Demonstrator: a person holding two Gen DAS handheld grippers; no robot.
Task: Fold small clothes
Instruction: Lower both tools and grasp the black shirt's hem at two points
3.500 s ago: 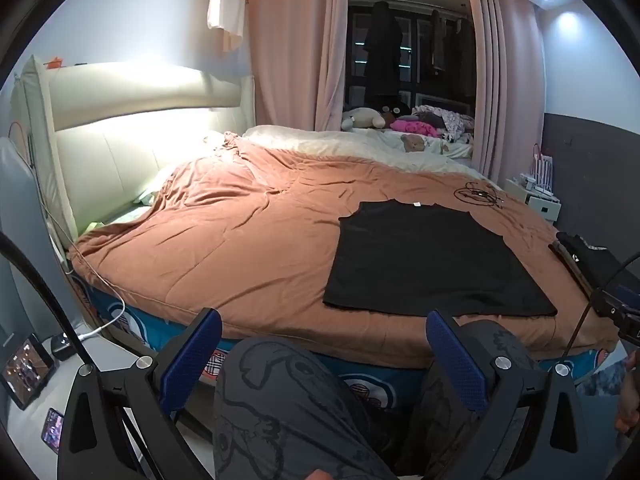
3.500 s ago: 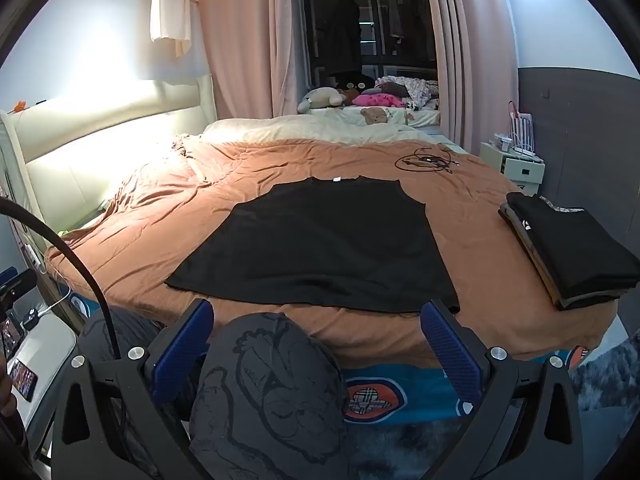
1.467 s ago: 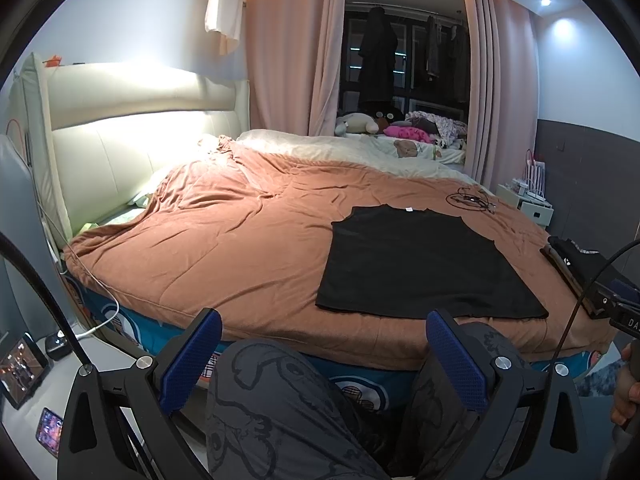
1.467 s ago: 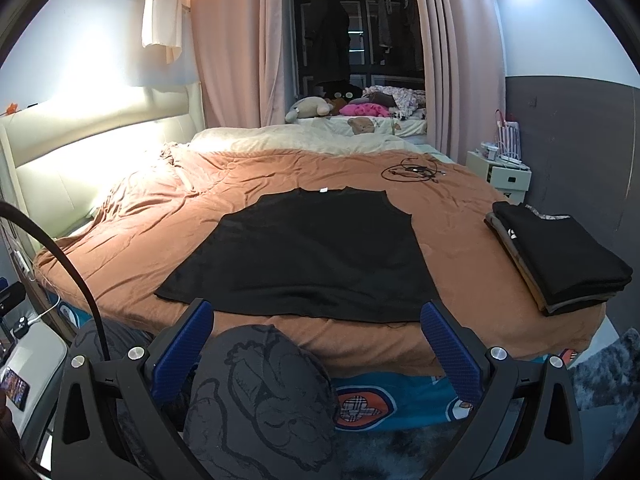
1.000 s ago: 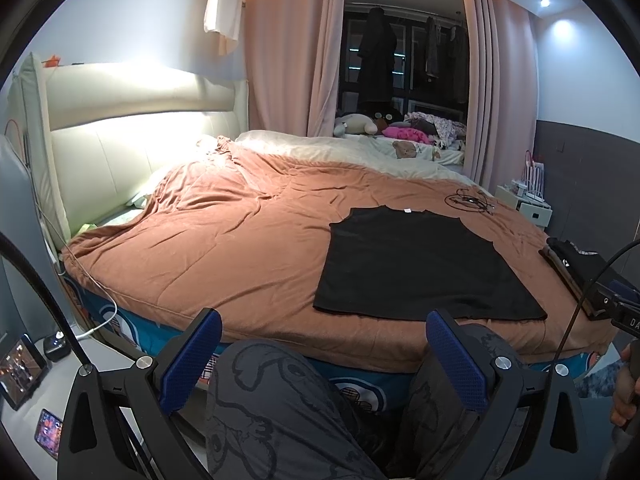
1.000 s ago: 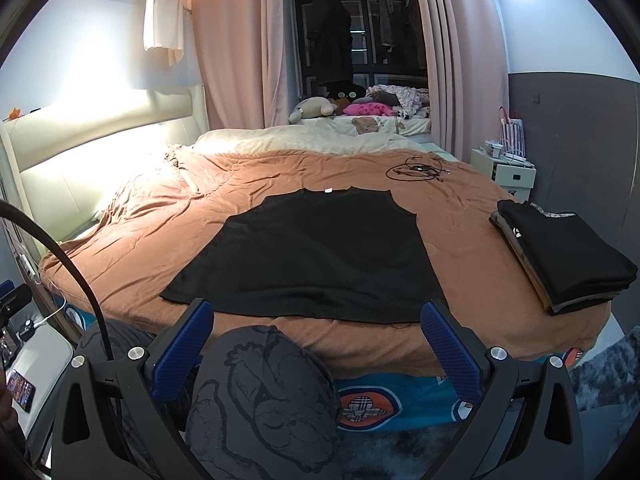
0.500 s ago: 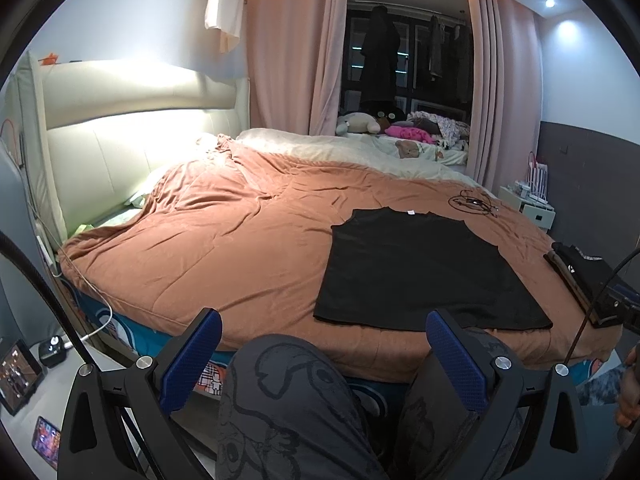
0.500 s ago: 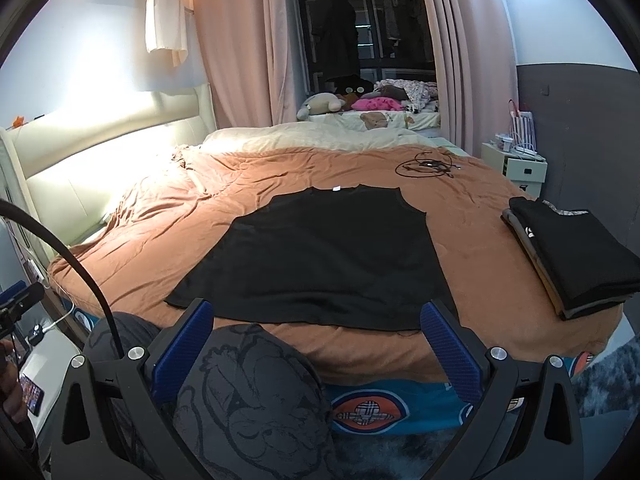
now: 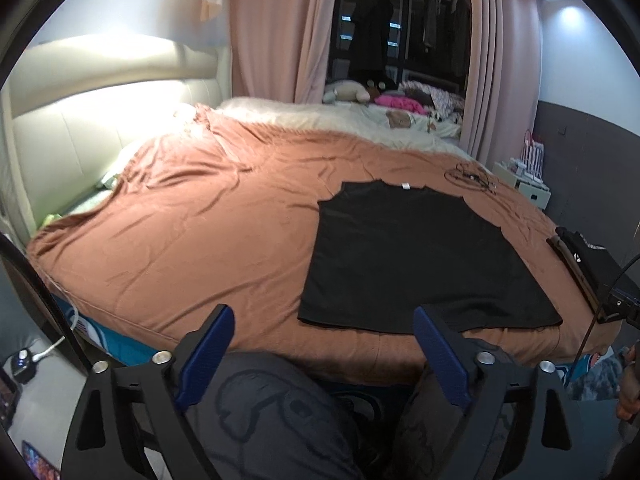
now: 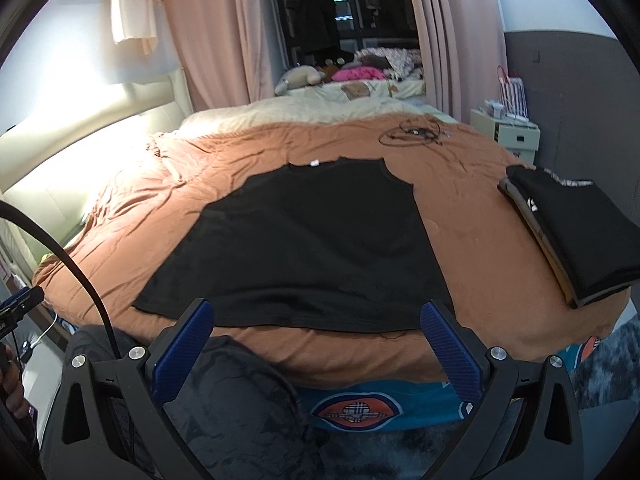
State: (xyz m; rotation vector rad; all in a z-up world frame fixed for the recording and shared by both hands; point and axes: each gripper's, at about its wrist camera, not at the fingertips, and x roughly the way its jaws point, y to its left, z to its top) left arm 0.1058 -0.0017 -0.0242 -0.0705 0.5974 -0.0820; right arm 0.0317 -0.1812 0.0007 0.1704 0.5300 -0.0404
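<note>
A black sleeveless top (image 9: 416,256) lies flat on the brown bedspread (image 9: 208,216), its hem toward me and its collar tag at the far end. It also shows in the right wrist view (image 10: 308,244). My left gripper (image 9: 320,354) is open and empty, held above my knees just short of the bed's near edge, left of the hem. My right gripper (image 10: 316,344) is open and empty, in front of the middle of the hem.
A stack of folded dark clothes (image 10: 576,224) sits at the bed's right edge. A coil of black cable (image 10: 412,130) lies beyond the top. A white nightstand (image 10: 508,132) stands at the right wall. The lit headboard (image 9: 80,136) runs along the left.
Both grippers have moved forward and up toward the bed, so the black top looks larger and nearer. The top itself has not moved. Both grippers stayed open.
</note>
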